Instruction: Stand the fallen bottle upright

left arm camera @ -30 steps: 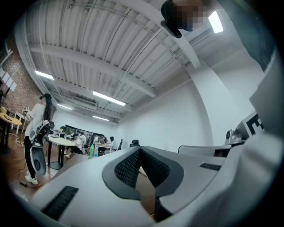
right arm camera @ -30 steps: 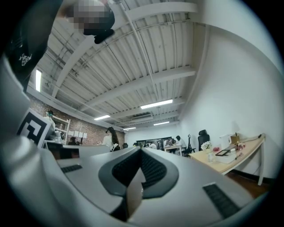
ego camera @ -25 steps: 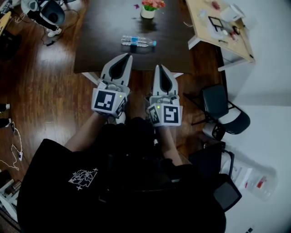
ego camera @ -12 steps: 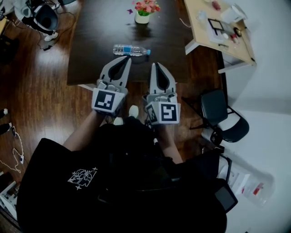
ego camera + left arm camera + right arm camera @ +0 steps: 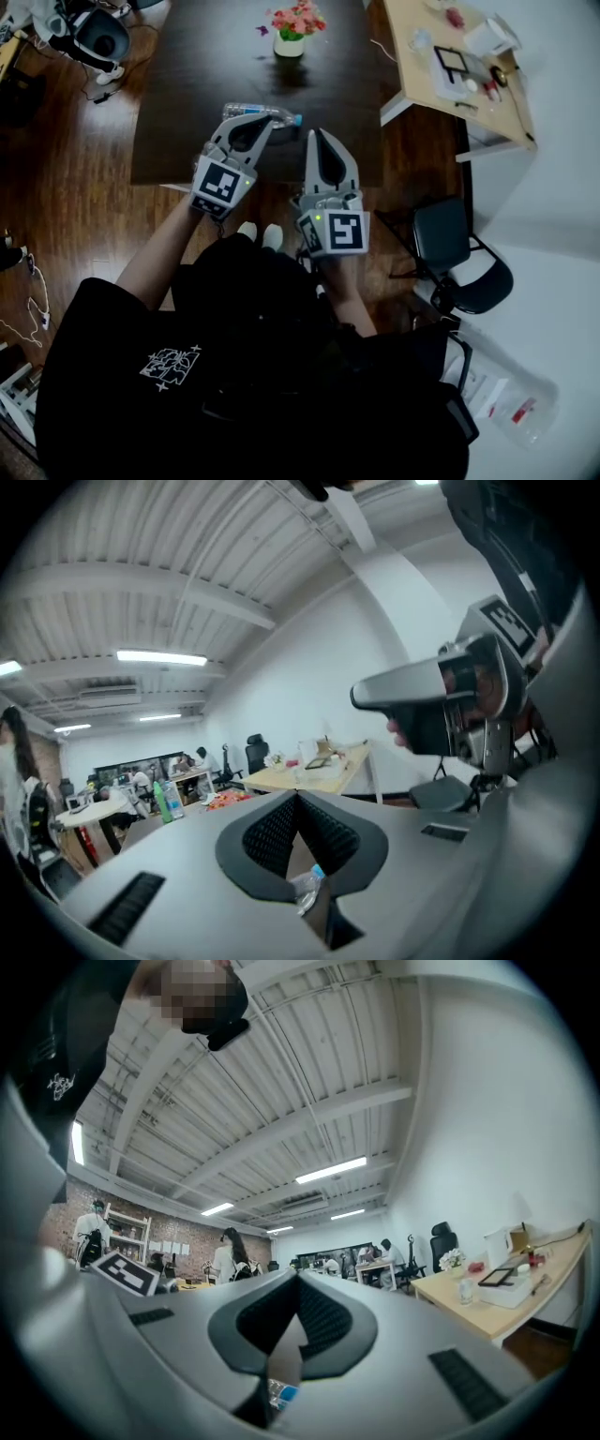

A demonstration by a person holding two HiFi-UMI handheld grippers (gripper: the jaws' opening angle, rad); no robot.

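Pointing closed, empty left gripper (image 5: 266,120) at bottle (image 5: 281,115) lying crosswise near table (image 5: 178,103) front edge, just ahead; holding closed, empty right gripper (image 5: 316,133) slightly farther.

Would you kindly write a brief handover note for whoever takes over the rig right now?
Left tool: shut, empty, tip overlapping the bottle in the head view; whether they touch cannot be told.
Right tool: shut, empty, just right of the bottle's blue cap.
Bottle: on its side near the front edge of the dark table, cap pointing right.
Done: nothing; no grasp.
Left: open a tool, grip the bottle, stand it upright.
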